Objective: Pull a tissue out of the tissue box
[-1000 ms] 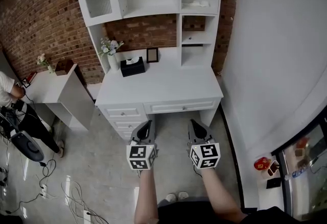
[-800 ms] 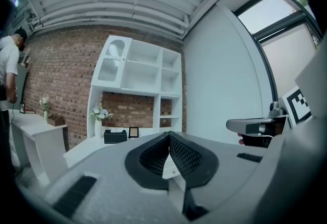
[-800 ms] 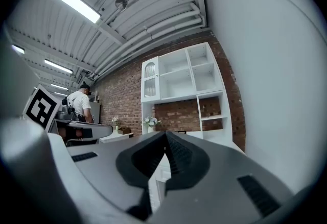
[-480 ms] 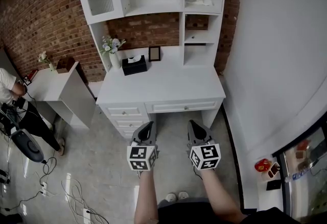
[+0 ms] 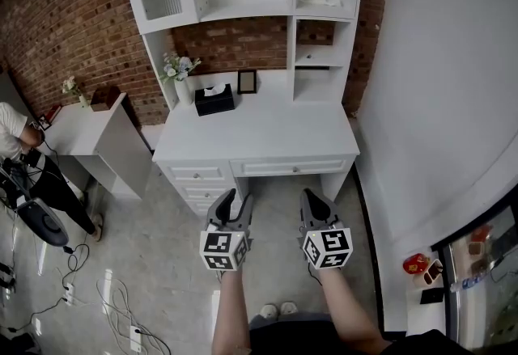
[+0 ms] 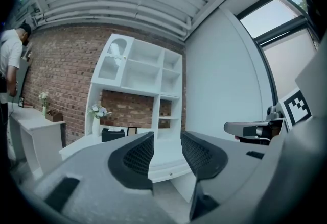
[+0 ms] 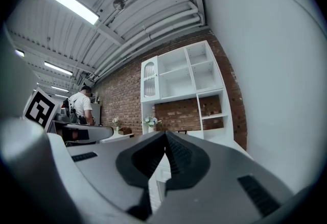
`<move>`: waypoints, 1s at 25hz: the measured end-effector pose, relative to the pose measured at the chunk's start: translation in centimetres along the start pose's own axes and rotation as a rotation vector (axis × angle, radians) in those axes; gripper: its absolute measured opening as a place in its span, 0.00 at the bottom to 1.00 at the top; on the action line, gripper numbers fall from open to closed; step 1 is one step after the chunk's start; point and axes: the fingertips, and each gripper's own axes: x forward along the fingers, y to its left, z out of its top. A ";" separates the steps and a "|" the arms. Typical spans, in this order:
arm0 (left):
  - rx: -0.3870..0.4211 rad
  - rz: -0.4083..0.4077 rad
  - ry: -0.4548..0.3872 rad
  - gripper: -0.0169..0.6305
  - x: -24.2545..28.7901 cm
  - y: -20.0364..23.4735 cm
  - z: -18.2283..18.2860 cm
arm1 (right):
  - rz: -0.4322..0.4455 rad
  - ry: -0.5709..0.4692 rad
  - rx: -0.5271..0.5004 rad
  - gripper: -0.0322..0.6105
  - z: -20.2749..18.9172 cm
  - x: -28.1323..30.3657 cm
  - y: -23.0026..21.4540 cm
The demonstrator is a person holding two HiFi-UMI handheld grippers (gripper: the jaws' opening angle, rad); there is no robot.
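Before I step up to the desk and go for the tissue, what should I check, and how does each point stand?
1. Left gripper open: ok. Its jaws have just been opening, and nothing is between them.
2. Right gripper empty: ok. Its jaws are together on nothing.
3. Tissue sticking out of the black tissue box: ok.
4. Box within reach: not ok. Both grippers are over the floor, short of the desk, and the box sits at the back of it.
5. Room beside the box: ok, though a vase and a picture frame flank it.
6. Box stays put when pulled: cannot tell.
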 end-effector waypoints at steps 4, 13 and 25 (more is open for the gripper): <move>0.000 0.027 -0.001 0.31 0.0 0.1 -0.2 | 0.004 0.002 0.008 0.05 -0.2 0.0 -0.6; -0.001 0.065 0.004 0.36 -0.4 0.6 -0.6 | 0.037 0.003 0.017 0.05 -0.7 0.9 -1.3; -0.006 0.098 -0.048 0.37 1.0 2.1 1.1 | 0.060 -0.049 -0.013 0.05 1.7 3.3 -2.3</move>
